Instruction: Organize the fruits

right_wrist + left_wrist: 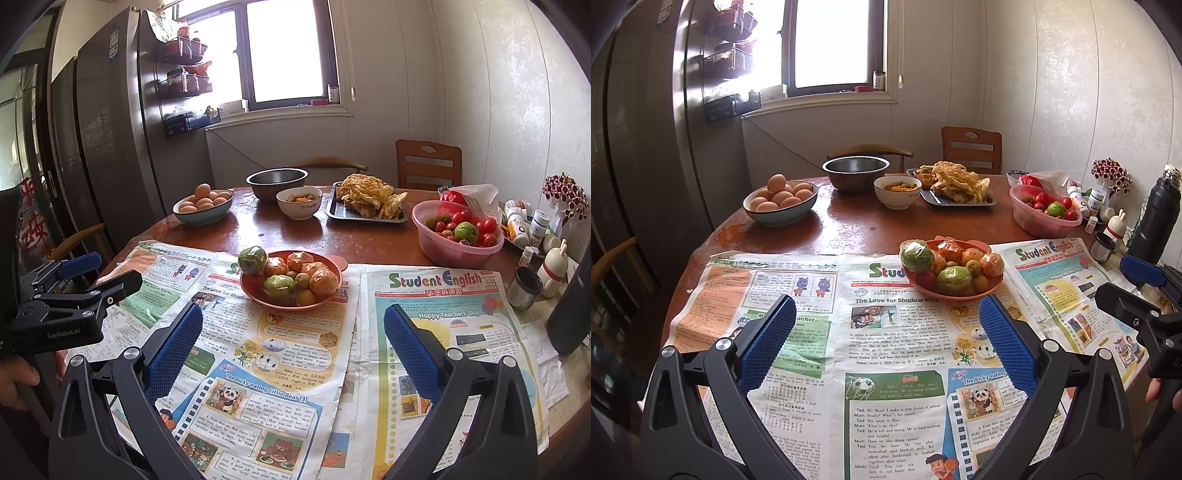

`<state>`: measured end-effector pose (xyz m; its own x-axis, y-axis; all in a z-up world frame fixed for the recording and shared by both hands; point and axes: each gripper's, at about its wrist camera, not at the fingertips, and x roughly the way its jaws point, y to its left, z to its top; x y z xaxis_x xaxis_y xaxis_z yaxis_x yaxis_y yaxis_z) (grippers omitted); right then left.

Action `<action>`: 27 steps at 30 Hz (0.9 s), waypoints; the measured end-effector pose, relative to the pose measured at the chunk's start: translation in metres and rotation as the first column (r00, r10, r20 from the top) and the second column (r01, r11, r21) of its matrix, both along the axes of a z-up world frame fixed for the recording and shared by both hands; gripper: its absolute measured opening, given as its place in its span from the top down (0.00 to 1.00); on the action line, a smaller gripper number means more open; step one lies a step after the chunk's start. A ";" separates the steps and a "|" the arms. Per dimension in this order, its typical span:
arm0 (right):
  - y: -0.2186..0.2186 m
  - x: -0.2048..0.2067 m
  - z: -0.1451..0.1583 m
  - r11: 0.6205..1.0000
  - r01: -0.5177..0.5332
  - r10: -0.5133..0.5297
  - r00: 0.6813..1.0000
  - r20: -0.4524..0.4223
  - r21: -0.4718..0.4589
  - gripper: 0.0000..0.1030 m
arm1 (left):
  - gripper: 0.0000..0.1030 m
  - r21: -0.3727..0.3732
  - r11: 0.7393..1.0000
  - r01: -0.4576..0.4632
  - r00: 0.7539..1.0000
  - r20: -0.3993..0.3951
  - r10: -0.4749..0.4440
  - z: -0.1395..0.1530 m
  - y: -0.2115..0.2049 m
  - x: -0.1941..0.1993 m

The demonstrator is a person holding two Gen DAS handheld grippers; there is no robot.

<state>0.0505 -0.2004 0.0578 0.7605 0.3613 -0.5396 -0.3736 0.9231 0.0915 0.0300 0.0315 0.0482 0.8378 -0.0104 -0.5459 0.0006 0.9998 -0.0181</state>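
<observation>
Warm reds and oranges on a printed paper spread

Orange plate [258, 291] holds orange and green fruit; far right, a pink basin [458, 251] of red tomatoes with one green fruit. The newspapers [454, 332] are printed green, yellow, orange and blue with cartoon pictures. The table [369, 240] is red-brown. Far left, tan eggs in a teal bowl [203, 214]. A white bowl [299, 206] sits by a grey tray [336, 210]. Gripper pads [173, 347] are blue, dotted, on black arms.

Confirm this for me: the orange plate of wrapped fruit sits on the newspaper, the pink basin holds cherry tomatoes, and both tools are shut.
Not quite. The orange plate does sit on the newspaper, and the pink basin holds cherry tomatoes. But both tools are open: the left tool in the left wrist view and the right tool in the right wrist view show blue pads spread wide, holding nothing.
</observation>
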 end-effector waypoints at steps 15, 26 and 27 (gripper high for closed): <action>0.000 0.002 0.000 1.000 0.003 -0.003 1.000 0.004 -0.001 0.04 | 0.09 0.003 1.000 -0.031 0.999 0.012 0.031 0.001 0.003 0.003; 0.000 0.003 0.000 1.000 0.003 -0.003 1.000 0.006 0.005 0.04 | 0.09 0.035 0.986 -0.165 0.986 0.020 0.164 -0.011 0.013 0.008; 0.000 0.003 -0.001 1.000 0.003 -0.003 1.000 0.006 0.005 0.04 | 0.09 0.037 0.985 -0.169 0.985 0.026 0.168 -0.011 0.013 0.007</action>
